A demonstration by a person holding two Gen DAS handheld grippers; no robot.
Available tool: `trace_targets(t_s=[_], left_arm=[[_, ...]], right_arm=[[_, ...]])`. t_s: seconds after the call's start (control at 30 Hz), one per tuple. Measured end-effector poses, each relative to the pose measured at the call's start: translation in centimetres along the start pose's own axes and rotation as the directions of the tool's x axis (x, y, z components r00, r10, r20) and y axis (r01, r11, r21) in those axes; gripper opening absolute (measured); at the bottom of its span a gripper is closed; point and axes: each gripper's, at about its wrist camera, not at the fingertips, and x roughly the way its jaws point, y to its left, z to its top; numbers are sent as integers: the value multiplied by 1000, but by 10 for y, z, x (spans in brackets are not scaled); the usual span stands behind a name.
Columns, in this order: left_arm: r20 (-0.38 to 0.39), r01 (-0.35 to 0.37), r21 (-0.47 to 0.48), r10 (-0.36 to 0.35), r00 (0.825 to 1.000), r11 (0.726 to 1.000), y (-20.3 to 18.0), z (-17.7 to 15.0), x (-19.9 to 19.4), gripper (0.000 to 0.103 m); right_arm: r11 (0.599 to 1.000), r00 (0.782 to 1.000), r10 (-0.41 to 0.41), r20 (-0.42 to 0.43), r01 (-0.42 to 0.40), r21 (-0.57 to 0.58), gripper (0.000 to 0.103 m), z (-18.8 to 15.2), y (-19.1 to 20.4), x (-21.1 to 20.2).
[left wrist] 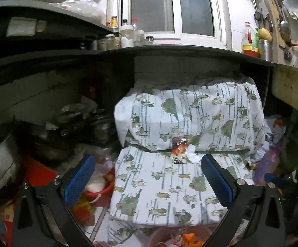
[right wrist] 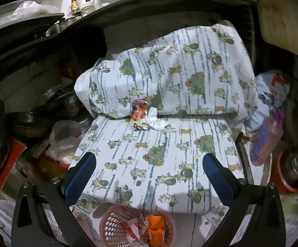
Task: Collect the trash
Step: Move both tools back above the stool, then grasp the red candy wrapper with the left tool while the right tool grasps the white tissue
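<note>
Lying on patterned cloth (right wrist: 149, 154): crinkly wrapper (right wrist: 139, 111), seemingly plastic.

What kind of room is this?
Probably a small home kitchen: glass spice jars line the dark counter, ladles hang on the wall, and metal pots sit underneath.

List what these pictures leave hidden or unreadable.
- Perforated pink plastic basket: bottom edge cuts it off in both views; depth unknown.
- Whatever lies under the fish-print white cloth: covered.
- Crumpled red-and-clear wrapper: print too small.
- Shelf space at left: too dark.
</note>
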Motion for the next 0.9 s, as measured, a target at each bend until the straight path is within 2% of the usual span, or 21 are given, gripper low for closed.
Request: trace_targets(t_s=[0.07,0.27,0.37,0.43,0.53,0.63,0.77,0.9], left_arm=[[-1,36,-6,-36,999,999,-1,19,8,103],[-3,44,-16,-44,999,999,-1,69,47,103],[-31,49,-34,-50,998,998,1,81,71,103],[-63,81,-80,-86,994,994,5,85,91,103],[-85,45,-94,-53,995,995,5,83,120,103],[-121,-6,-73,-3,993,997,7,76,160,103],[-201,-6,-93,-13,979,996,15,68,214,103],[-261,-24,-85,1,965,996,20,63,260,103]], right_arm=[[1000,1000,12,8,-12,4,103,18,-1,-1],[997,998,23,59,-27,76,103,87,-14,6],[992,996,51,78,-60,114,103,117,-20,19],[992,997,42,71,-50,118,103,130,-23,32],[990,997,24,69,-33,138,103,137,-28,52],[991,1000,10,20,-12,130,103,139,-31,87],[998,996,16,-85,-11,59,103,137,-24,147],[1000,975,26,-222,-27,-1,103,125,-9,211]])
